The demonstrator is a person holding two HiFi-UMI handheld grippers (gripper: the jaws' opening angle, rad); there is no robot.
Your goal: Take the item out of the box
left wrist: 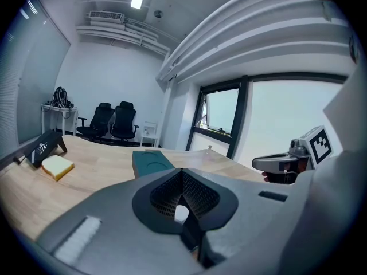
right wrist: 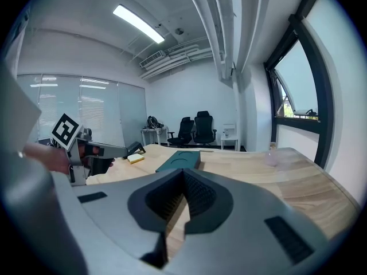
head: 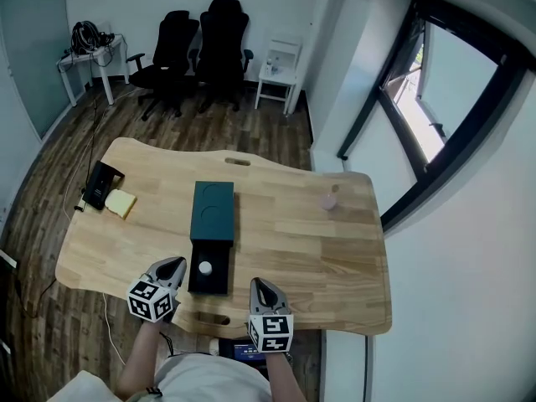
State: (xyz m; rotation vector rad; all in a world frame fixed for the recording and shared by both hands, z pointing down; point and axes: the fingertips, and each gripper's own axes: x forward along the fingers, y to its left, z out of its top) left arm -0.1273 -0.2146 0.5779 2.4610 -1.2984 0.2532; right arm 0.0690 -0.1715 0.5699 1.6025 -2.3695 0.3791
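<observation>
Left gripper [head: 174,265] and right gripper [head: 261,286] are hovering by the box [head: 213,212], jaws pressed together and empty. The left one should be spreading squarely over the item [head: 204,267].

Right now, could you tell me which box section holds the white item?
The nearer, black section holds the white round item; the teal section beyond it shows only circular outlines on its top.

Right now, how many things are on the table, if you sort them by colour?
Black: 2, the box tray and a stand
Green: 1, the box cover
White: 1, the round item in the tray
Yellow: 1, a sponge
Pink: 1, a small thing
Total: 6
</observation>
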